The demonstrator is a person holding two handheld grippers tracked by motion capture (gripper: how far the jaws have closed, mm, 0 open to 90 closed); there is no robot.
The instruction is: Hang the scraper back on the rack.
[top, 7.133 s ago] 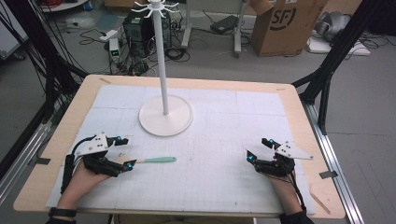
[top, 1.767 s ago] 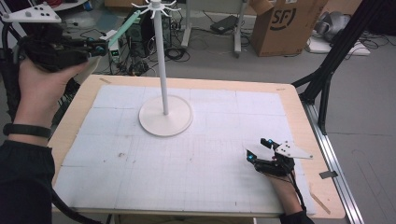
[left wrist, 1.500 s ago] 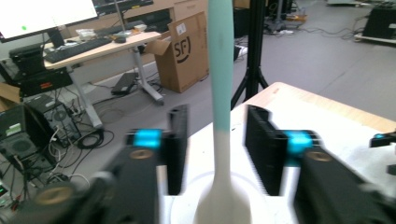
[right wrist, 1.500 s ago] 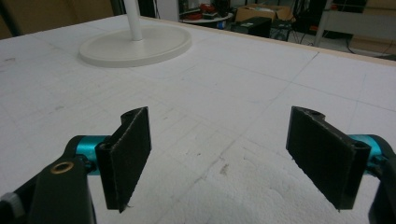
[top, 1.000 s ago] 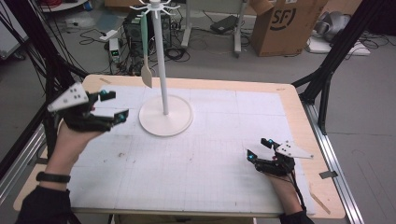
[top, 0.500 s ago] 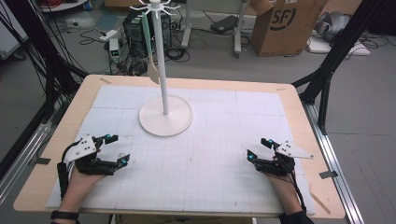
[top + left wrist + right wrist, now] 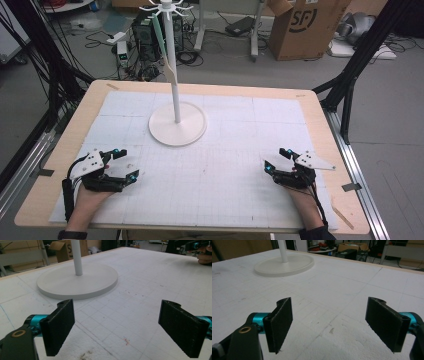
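- Table (image 7: pixel 320 107), wood-rimmed under a white gridded mat, carries everything; both hands rest at its near edge, likely a parked pose with the hanging done.
- Stand (image 7: pixel 176 75), white, rises from a round base (image 7: pixel 177 127) at mid-table to a crown of hooks, so that a utensil can dangle clear of the mat.
- Spatula (image 7: pixel 165 47) hangs from a hook beside the pole, pale green handle up and cream blade down; which hook holds it is hard to tell from so far off.
- Left gripper (image 7: pixel 121 165) rests low on the mat, jaws spread wide and nothing between them.
- Right gripper (image 7: pixel 276 160) lies at the opposite side, jaws likewise parted and empty.
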